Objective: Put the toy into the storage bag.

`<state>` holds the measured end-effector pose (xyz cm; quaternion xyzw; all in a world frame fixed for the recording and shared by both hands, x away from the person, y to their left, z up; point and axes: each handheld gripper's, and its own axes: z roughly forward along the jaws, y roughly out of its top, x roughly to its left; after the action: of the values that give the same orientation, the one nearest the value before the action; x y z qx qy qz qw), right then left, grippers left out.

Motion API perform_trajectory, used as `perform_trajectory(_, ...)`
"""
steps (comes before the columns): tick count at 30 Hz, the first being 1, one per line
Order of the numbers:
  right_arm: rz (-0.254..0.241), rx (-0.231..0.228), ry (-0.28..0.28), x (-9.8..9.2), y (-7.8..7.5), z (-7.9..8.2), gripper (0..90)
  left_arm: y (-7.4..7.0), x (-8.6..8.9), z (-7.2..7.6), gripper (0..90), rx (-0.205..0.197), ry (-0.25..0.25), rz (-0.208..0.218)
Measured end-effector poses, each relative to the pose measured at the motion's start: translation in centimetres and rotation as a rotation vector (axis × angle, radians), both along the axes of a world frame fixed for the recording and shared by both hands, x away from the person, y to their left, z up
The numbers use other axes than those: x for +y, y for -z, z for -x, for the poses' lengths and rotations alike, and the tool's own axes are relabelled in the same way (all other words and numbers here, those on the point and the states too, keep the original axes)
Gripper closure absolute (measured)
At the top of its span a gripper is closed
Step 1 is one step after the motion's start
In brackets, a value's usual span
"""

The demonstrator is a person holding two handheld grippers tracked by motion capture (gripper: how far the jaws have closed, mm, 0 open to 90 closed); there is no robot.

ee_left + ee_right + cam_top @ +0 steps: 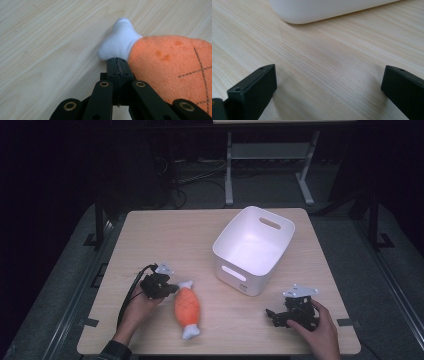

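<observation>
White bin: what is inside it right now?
In the high view the white bin shows bare white walls and floor, nothing inside. Its near wall hides a strip of the floor behind it. The orange plush toy lies outside, on the table.

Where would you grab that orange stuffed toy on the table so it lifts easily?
Probably at a narrow white end. The orange toy lies flat, fat in the middle, pinched at the white tip. The left gripper is beside that tip with its jaws shut, so open it and come from the left side.
</observation>
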<state>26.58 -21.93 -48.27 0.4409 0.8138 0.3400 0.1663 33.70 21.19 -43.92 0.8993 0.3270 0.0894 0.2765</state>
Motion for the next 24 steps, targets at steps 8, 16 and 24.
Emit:
perform_trajectory(8,0.0,0.0,0.0,0.0,0.0,0.0,0.0,0.0,-1.0,-0.2,89.7,0.003,0.016,0.008)
perform_trajectory(16,0.0,0.0,0.0,0.0,0.0,0.0,0.0,0.0,-2.3,-0.5,89.7,0.0,0.04,0.011)
perform_trajectory(24,0.0,0.0,0.0,0.0,0.0,0.0,0.0,0.2,-3.5,-0.7,89.7,0.009,0.068,0.015)
